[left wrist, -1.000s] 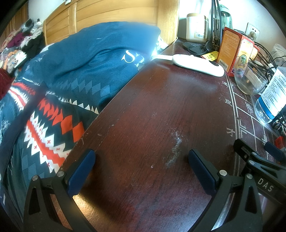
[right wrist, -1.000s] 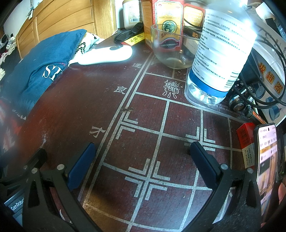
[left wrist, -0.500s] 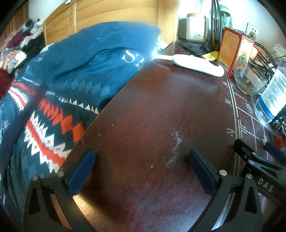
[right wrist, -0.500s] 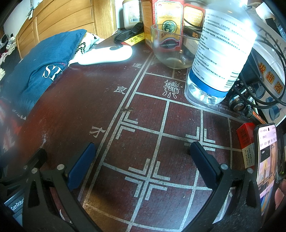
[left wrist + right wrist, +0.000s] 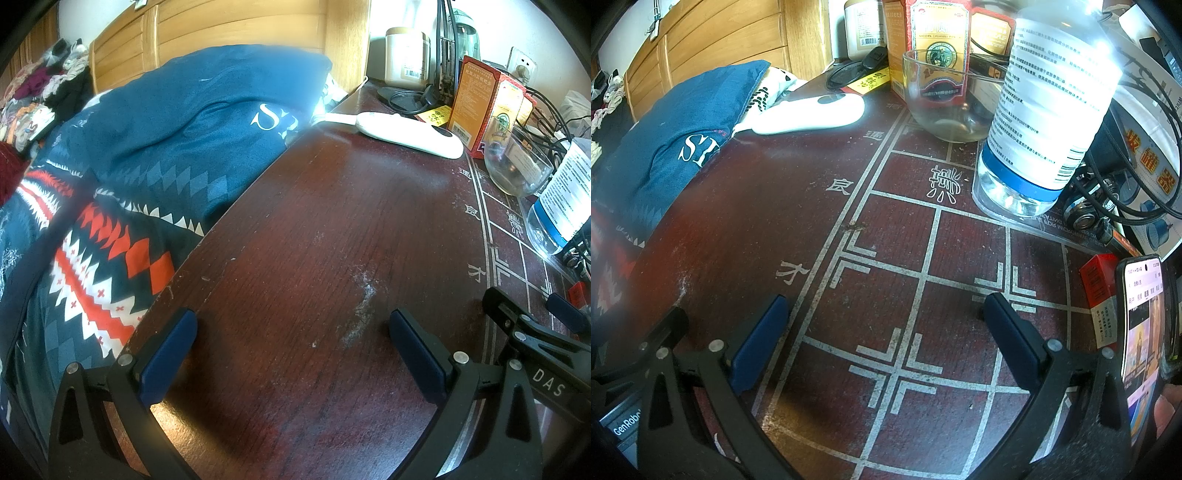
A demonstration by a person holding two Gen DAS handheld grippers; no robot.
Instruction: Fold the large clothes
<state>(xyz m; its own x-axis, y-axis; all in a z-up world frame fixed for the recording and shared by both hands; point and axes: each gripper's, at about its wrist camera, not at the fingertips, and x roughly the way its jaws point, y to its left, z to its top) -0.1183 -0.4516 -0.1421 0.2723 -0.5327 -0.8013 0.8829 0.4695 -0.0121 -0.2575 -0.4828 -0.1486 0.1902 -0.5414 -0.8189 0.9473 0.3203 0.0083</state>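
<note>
Both grippers rest on a dark red wooden table. My left gripper is open, with bare wood between its blue pads. My right gripper is also open, over white grid lines painted on the table. A blue cloth with white letters lies on a bed to the left, over a patterned blue, red and white blanket. The same blue cloth shows at the left of the right wrist view. A heap of clothes sits far back left. Neither gripper touches any cloth.
A white handheld device, an orange box, a glass bowl and a water bottle crowd the table's back and right. Cables, a red pack and a lit phone with a fingertip lie at right.
Neither gripper has moved. Only the picture on the phone screen has changed.
</note>
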